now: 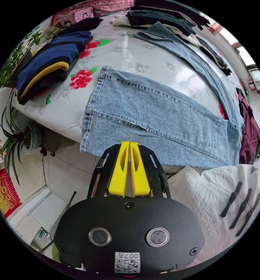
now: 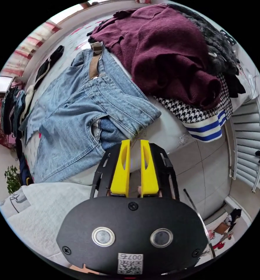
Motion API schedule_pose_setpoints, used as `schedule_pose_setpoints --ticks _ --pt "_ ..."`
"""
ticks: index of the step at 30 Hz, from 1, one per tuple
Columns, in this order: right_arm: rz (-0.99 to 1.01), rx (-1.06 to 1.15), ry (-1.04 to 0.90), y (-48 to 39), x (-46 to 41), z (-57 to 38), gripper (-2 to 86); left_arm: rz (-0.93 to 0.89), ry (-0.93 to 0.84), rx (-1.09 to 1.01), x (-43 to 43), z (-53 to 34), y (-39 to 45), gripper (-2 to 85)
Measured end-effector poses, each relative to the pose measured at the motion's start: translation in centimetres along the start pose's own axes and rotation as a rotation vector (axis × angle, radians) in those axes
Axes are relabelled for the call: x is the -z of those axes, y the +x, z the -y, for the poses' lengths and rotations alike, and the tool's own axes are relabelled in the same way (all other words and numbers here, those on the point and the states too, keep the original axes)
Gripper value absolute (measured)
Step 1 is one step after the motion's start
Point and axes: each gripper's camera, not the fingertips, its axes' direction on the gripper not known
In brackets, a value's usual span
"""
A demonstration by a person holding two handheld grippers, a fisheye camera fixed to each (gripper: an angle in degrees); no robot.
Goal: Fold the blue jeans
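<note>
the light blue jeans (image 1: 153,116) are spread flat on the floral bedcover (image 1: 153,58), hems just ahead of the left gripper (image 1: 129,145), whose yellow jaws are pressed together on nothing. in the right gripper view, the waistband end (image 2: 106,96) lies just beyond the right gripper (image 2: 135,144), jaws slightly parted and empty. a maroon sweater (image 2: 165,49) is piled just past the waistband; it could be snagged if the pinch is taken too far ahead of the jaws.
</note>
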Motion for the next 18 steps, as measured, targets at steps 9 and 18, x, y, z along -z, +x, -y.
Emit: schedule_pose_setpoints --ticks 9,18 --pt "0.069 0.303 0.173 -15.9 3.6 2.4 5.3 -0.346 0.208 0.148 0.6 18.1 -2.8 9.1" --pt "0.305 0.522 0.038 -30.3 -0.5 0.4 6.3 -0.169 0.175 0.257 -3.4 30.5 -1.6 5.6"
